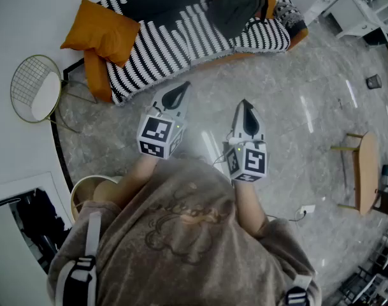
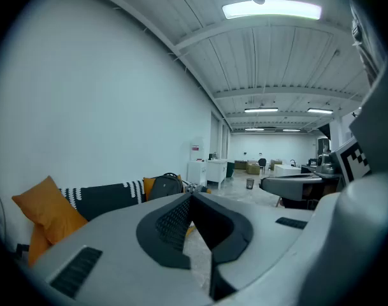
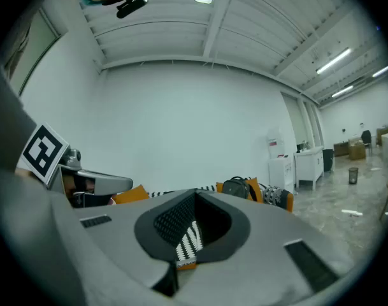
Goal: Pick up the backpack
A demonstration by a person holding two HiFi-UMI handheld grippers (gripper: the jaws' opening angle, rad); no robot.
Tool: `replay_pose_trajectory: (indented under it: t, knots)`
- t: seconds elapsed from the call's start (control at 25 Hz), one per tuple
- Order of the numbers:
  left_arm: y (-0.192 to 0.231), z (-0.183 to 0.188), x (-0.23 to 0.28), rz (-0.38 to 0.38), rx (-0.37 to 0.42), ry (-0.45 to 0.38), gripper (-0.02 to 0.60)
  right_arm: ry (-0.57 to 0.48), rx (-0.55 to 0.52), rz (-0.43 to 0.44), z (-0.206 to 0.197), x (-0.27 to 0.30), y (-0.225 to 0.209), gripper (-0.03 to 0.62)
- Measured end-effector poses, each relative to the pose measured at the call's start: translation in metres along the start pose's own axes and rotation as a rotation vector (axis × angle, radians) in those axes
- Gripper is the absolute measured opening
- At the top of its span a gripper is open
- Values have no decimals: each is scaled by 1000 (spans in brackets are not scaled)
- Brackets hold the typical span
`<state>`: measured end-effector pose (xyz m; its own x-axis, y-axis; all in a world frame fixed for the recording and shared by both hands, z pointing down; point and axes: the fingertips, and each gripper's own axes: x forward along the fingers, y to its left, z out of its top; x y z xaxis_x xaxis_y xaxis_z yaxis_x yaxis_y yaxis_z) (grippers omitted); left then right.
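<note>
A dark backpack [image 1: 237, 6] stands on the right part of a black-and-white striped sofa [image 1: 181, 40]. It shows small in the left gripper view as the backpack [image 2: 165, 187] and in the right gripper view as the backpack [image 3: 237, 187]. My left gripper [image 1: 181, 88] and right gripper [image 1: 244, 104] hang side by side over the grey floor, well short of the sofa. Both point toward it, shut, with nothing between the jaws.
Orange cushions [image 1: 101, 32] lie at the sofa's left end. A round wire side table [image 1: 35, 88] stands to the left, a small wooden table [image 1: 366, 171] to the right. A cable and a socket [image 1: 306, 210] lie on the marble floor [image 1: 295, 120].
</note>
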<state>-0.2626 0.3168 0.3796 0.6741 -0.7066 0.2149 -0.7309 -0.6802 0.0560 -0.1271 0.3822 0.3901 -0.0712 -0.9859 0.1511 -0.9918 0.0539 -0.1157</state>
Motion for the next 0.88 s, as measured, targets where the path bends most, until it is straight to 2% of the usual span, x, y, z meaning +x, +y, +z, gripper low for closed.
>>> replay_pose_trajectory:
  t: [0.12, 0.44, 0.88]
  knots:
    - [3, -2, 0, -15, -5, -4, 0, -57, 3, 22, 11, 6, 8, -2]
    - [17, -7, 18, -26, -9, -3, 0, -71, -6, -13, 11, 18, -5, 0]
    - [32, -4, 100, -47, 13, 12, 0, -59, 19, -20, 7, 89, -54, 0]
